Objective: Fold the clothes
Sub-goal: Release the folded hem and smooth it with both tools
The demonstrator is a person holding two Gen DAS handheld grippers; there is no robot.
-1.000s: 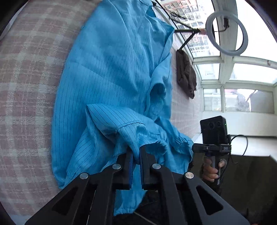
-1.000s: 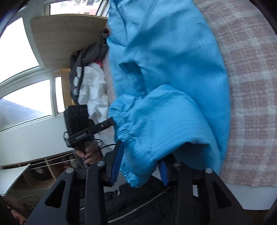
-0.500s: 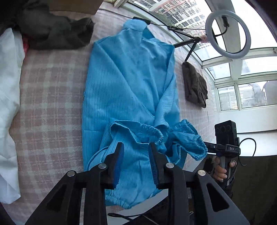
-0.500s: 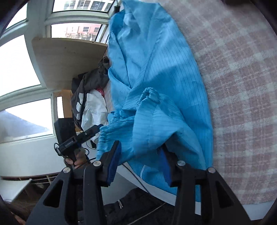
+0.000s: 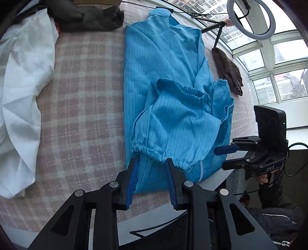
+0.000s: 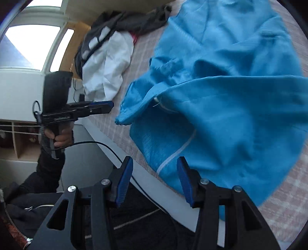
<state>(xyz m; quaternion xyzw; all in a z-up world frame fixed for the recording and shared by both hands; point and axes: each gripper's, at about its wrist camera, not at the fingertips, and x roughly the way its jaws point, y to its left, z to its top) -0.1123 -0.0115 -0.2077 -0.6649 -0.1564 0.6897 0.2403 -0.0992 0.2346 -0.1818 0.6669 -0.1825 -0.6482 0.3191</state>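
Roughly centred on the pink-and-white checked bedcover, the bright blue pinstriped garment lies lengthwise, collar toward twelve o'clock, with its elastic-cuffed sleeves laid across the lower body and the hem at six o'clock reaching the bed's edge. The left gripper hangs just above that hem with jaws parted and nothing pinched — cloth shows between the pads but they do not press it. The right gripper is likewise parted and empty over the hem's other corner. For a clean next fold, I judge each claw should take one hem corner, catch every layer, and lift evenly toward the collar so the sleeves stay tucked. A crumpled white sheet lies at nine o'clock — dark clothes at eleven.
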